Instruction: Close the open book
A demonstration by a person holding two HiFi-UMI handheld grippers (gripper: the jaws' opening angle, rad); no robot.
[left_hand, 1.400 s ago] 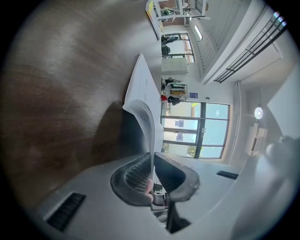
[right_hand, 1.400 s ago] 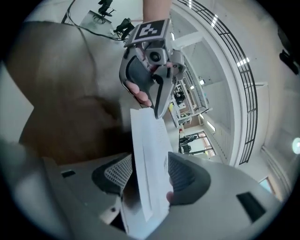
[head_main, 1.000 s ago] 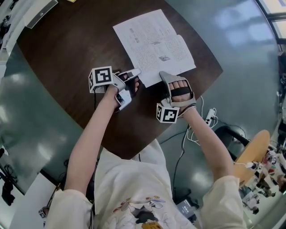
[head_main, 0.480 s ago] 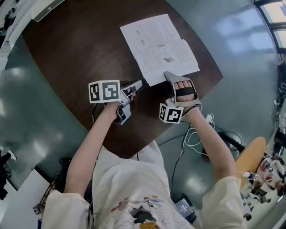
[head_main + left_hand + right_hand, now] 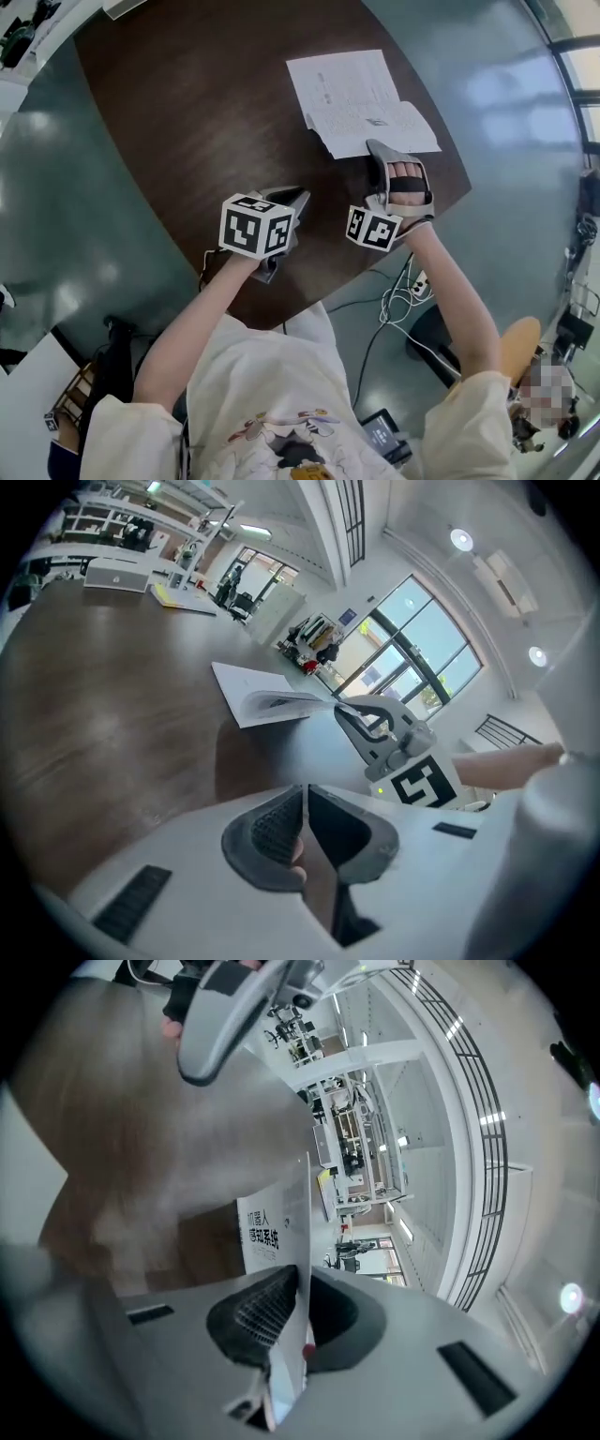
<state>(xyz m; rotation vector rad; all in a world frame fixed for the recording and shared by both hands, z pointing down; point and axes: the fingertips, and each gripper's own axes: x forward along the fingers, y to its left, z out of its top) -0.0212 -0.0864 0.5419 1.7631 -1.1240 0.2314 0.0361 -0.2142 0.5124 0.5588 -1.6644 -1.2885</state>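
The open book (image 5: 356, 94) lies on the dark wooden table (image 5: 187, 112), near its right edge. My right gripper (image 5: 375, 146) is shut on the book's near right-hand cover and pages. In the right gripper view the printed cover (image 5: 279, 1218) stands edge-on between the pads of the right gripper (image 5: 302, 1293). My left gripper (image 5: 300, 194) hovers over bare table to the left, apart from the book. The jaws of my left gripper (image 5: 306, 803) are closing and almost meet, with nothing between them. In that view the book (image 5: 267, 703) and the right gripper (image 5: 380, 728) show beyond.
The table's rounded edge runs just below both grippers. Cables and a power strip (image 5: 412, 281) lie on the grey floor to the right, next to a yellow chair (image 5: 520, 342). A white device (image 5: 117, 574) sits at the table's far end.
My left gripper has drawn back from the book's near edge toward the person, rolling over as it went. The right gripper has risen slightly, still holding the book's edge.
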